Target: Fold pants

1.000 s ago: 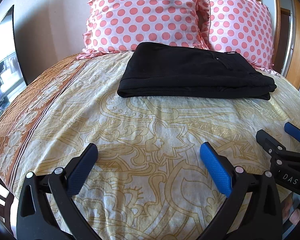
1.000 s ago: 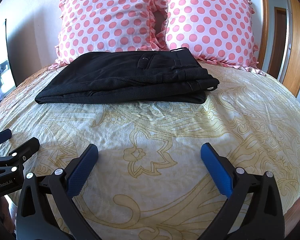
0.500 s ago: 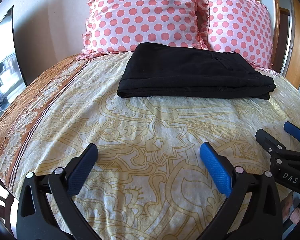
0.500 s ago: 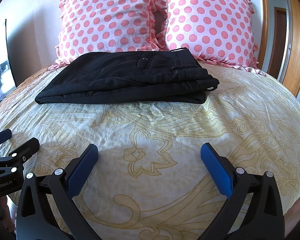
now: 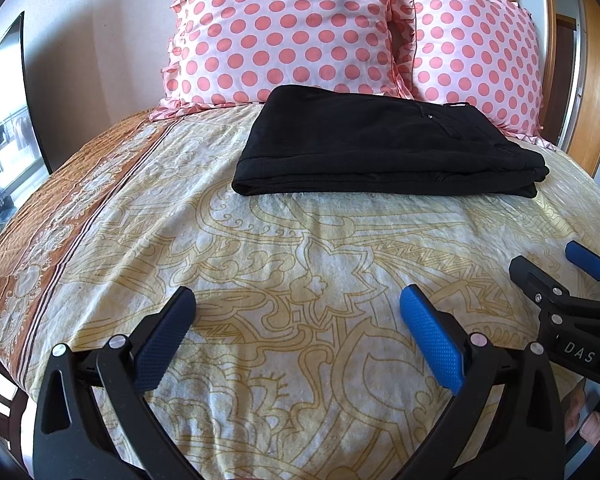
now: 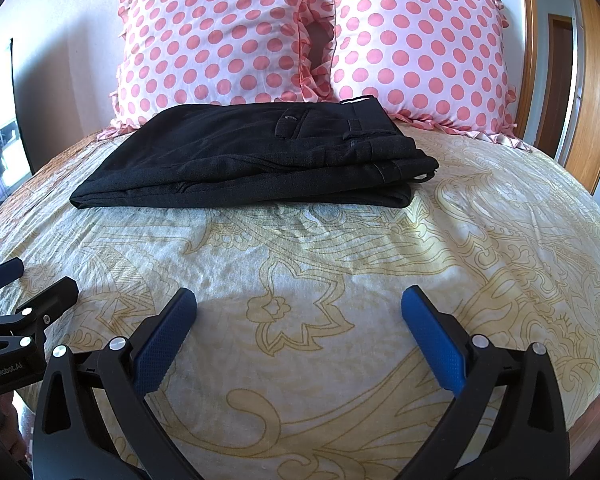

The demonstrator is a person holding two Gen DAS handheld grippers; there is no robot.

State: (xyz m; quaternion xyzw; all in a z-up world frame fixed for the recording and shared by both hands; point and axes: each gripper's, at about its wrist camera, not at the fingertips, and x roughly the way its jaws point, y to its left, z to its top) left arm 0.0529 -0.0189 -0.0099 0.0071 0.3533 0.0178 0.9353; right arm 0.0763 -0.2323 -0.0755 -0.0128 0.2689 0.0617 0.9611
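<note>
Black pants (image 5: pixel 384 148) lie folded into a flat rectangle at the far end of the bed, just before the pillows; they also show in the right wrist view (image 6: pixel 256 160), waistband to the right. My left gripper (image 5: pixel 298 308) is open and empty, held low over the near part of the bed, well short of the pants. My right gripper (image 6: pixel 298 308) is open and empty too, beside it on the right. Each gripper appears at the edge of the other's view: the right gripper (image 5: pixel 560 276) and the left gripper (image 6: pixel 28 280).
The bed wears a yellow patterned bedspread (image 5: pixel 300 248) with a brown border on the left (image 5: pixel 60 216). Two pink polka-dot pillows (image 6: pixel 228 40) (image 6: pixel 420 40) stand against the headboard. A wooden door frame (image 6: pixel 596 100) is on the right, a window on the left.
</note>
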